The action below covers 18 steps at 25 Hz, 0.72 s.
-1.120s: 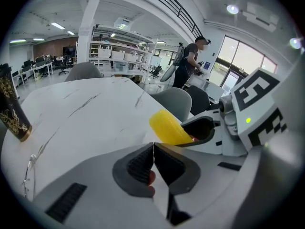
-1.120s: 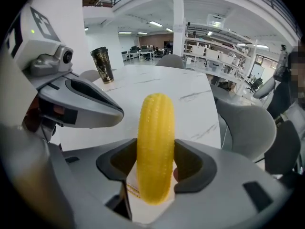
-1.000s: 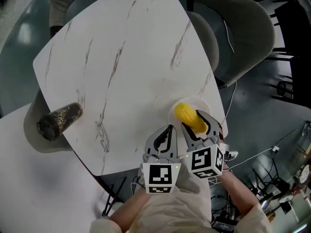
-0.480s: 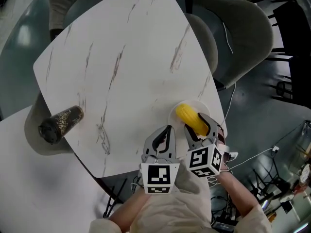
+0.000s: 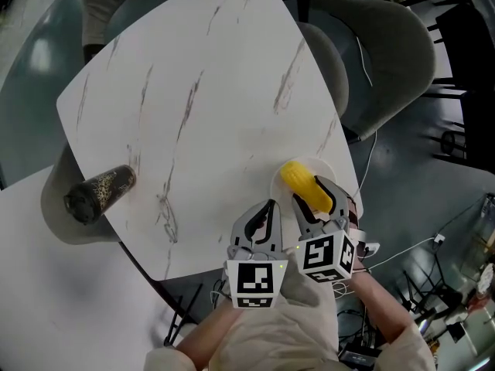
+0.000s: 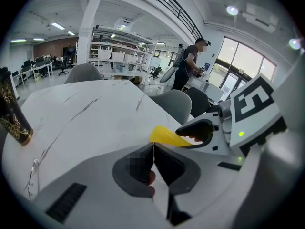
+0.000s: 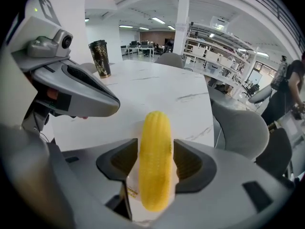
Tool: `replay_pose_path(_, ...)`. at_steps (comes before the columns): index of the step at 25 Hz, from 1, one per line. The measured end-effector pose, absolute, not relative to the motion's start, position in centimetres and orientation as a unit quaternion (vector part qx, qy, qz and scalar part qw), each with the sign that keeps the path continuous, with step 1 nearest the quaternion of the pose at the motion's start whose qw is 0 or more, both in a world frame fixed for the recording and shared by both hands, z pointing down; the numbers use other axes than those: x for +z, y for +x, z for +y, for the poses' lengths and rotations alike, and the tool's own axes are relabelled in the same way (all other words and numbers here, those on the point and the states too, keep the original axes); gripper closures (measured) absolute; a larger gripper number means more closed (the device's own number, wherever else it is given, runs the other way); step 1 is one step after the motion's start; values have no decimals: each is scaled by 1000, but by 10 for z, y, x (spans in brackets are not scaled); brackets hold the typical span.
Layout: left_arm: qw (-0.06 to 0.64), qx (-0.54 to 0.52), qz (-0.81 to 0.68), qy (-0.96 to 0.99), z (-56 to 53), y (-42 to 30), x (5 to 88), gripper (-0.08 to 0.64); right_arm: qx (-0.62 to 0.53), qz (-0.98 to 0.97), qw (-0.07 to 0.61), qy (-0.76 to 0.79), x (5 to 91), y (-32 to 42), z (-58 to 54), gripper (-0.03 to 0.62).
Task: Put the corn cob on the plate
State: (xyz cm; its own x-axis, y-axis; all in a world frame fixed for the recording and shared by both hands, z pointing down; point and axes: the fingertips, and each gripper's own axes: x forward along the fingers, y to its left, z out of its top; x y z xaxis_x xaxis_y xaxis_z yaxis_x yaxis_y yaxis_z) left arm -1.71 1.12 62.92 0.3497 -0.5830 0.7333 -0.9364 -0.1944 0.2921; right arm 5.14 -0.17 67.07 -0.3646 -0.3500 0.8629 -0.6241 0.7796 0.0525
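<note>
Corn cob [image 5: 300, 182] held at the plate [image 5: 326, 168], lower right of the table [image 5: 201, 91].
It is clasped by the right gripper [image 5: 313, 195]; the left gripper [image 5: 267, 207] is seen just beside it.

Marble-topped table in an open office

The white table [image 5: 193, 114] carries a dark cup [image 5: 99, 193] with gold patterning, standing upright near its left edge. Grey chairs [image 5: 387, 60] stand round its far side, and cables [image 5: 410, 247] trail over the floor at the right. Far back are shelving racks [image 6: 114, 46] and a standing person [image 6: 189, 63].
</note>
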Motion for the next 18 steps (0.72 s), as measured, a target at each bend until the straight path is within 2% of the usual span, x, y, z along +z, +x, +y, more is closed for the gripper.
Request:
replay_pose_path(11,358,227,-521,741,8,-22,597,552,179,-851,365,334,614,47,-14,357)
replay_pose_path(18,358,219,-521,743,18,-29,570,552,179,-863,343,325,575,41,-3,360)
